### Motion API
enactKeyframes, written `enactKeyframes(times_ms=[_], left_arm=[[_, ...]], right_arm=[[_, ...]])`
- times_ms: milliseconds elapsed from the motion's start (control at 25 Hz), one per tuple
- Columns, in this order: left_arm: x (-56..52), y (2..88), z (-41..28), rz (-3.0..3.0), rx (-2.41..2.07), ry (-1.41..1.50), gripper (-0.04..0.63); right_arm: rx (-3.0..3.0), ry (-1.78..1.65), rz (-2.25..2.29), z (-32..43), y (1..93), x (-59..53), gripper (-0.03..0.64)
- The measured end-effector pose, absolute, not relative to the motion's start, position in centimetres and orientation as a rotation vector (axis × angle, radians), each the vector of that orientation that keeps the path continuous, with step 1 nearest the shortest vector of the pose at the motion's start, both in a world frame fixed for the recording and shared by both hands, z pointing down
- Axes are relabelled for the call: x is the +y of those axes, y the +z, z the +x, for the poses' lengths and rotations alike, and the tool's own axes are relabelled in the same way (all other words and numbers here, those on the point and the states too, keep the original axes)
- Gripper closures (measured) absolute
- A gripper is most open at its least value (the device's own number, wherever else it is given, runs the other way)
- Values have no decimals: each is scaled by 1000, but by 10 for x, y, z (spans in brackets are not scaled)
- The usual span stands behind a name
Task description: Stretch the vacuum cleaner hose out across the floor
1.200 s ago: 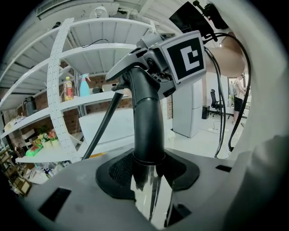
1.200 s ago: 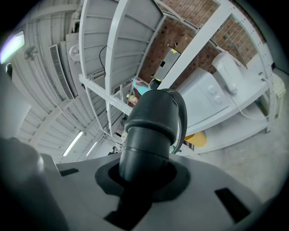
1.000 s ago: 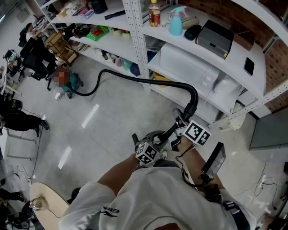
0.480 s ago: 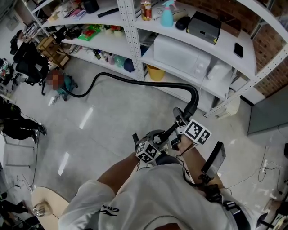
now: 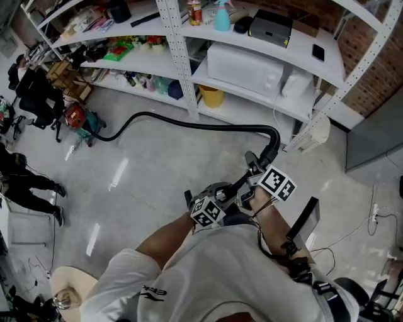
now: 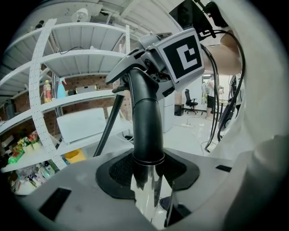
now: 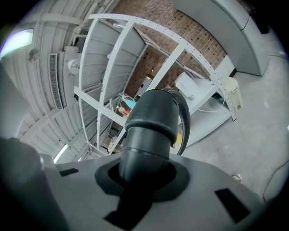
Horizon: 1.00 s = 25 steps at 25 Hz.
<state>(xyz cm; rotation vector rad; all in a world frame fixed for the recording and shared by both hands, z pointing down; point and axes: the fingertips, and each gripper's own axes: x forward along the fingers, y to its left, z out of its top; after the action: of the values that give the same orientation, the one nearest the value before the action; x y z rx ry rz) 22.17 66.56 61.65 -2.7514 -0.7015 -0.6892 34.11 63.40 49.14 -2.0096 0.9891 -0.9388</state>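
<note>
While hose (image 5: 189, 124) in jaws, btl (image 5: 221, 16) on shelf (image 5: 296, 47)

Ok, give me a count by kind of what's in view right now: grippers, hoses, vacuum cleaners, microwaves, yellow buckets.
Grippers: 2 (left gripper, right gripper)
Hose: 1
Vacuum cleaner: 1
Microwave: 1
Yellow bucket: 1
Total: 6
</note>
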Motion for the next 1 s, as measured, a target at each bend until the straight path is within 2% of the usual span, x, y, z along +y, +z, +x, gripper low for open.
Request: enactKeyframes(times_ms=[440,1000], left_arm=[[700,617,215,-2697,-823,-681,439],[805,624,289,-2683,-856,-697,439]], right_arm=[[913,-926,-2040,337,493,672,531],[963,-946,-2057,409,497,766,531]])
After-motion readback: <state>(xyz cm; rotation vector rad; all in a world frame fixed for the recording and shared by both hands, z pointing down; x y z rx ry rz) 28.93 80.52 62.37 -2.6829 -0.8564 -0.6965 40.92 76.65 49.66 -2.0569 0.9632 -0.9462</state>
